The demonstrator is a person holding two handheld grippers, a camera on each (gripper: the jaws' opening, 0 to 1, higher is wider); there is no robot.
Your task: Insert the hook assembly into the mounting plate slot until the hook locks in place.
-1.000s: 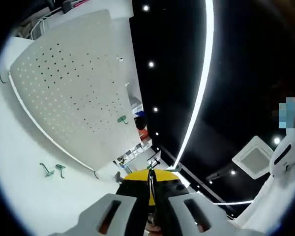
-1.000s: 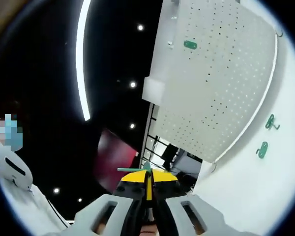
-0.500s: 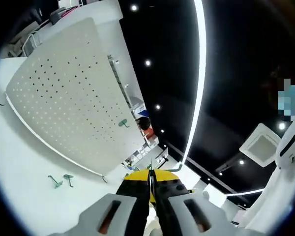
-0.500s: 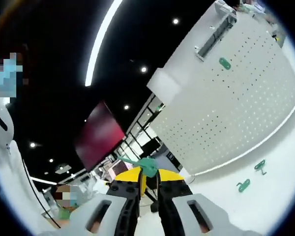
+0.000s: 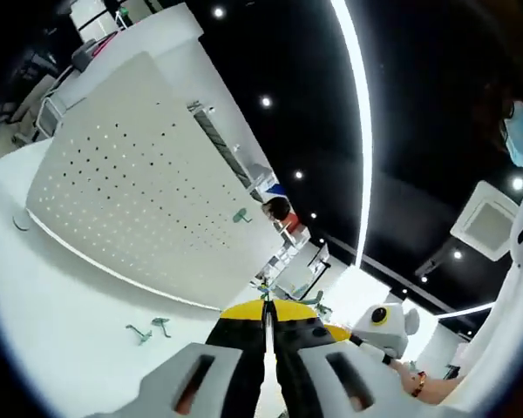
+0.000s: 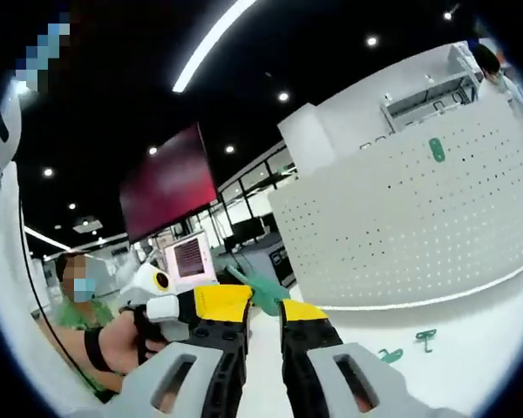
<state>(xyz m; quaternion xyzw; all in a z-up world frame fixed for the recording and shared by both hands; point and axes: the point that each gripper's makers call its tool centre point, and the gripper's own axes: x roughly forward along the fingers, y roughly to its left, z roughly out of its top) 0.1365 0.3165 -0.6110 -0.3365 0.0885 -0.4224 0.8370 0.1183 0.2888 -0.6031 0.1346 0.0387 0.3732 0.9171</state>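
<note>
Between my right tool's point(image 6: 261, 315) narrowly parted jaws sits a green hook point(image 6: 263, 292). My left tool point(image 5: 268, 324) is pressed closed, empty. Two hooks point(image 5: 150, 329) lie on the white desk point(image 5: 61, 322) before the upright pegboard point(image 5: 139, 200), which carries another.

L gripper point(image 5: 265, 324) jaws closed, R gripper point(image 6: 263, 306) jaws clamped on sth green
</note>
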